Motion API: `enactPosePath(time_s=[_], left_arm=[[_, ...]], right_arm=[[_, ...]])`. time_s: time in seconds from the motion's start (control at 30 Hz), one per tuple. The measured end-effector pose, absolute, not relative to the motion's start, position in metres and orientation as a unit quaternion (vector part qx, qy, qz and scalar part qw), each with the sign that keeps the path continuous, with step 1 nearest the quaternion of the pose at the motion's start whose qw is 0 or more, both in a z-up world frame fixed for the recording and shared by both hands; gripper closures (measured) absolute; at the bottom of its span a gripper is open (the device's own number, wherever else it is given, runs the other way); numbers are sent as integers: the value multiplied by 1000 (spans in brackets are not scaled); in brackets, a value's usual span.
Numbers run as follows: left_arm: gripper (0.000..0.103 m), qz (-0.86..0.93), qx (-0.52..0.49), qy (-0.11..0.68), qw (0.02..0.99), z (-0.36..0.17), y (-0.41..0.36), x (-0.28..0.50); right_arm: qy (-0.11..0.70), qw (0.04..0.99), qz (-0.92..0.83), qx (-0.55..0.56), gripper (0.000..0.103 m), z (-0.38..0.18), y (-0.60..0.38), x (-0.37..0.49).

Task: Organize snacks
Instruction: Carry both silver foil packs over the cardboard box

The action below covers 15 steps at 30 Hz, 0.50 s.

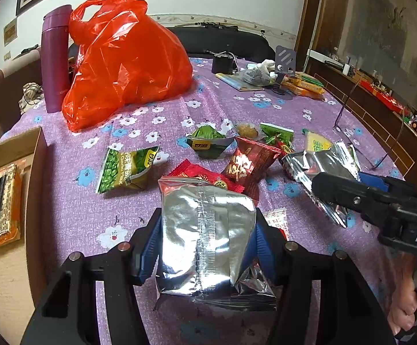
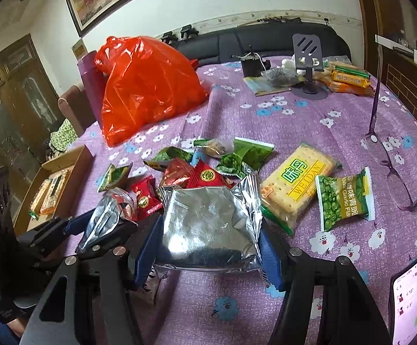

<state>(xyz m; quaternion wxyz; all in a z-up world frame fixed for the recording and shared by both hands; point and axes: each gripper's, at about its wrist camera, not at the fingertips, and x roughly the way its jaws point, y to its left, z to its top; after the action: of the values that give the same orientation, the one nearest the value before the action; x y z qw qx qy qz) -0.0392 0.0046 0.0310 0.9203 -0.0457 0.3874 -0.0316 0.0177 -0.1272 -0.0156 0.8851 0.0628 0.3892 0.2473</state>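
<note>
Snacks: foil packs [image 1: 208, 238] [image 2: 211, 224] pinched in both grippers [image 1: 208, 247] [image 2: 208, 247]; carry level to box [image 1: 36, 155] (left edge), without crushing.

Left gripper [image 1: 207, 247]: black angular frame, ribbed blue pads, round silver screw heads on the arms.
Right gripper [image 2: 212, 247]: same build — black frame, blue ribbed pads, silver screws.
Marking: white letters "DA" on the right gripper's black body — rest cut off.
</note>
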Motion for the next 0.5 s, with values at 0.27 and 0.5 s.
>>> enactPosePath(time_s=[0.27,0.5], left_arm=[[45,-23,-65,367,928,50,13,-55],[45,-1,-82,351,933,69,41,-79]], right_arm=[[366,893,251,74,35,-6,-129,11],[345,895,273,67,35,3,-121,2]])
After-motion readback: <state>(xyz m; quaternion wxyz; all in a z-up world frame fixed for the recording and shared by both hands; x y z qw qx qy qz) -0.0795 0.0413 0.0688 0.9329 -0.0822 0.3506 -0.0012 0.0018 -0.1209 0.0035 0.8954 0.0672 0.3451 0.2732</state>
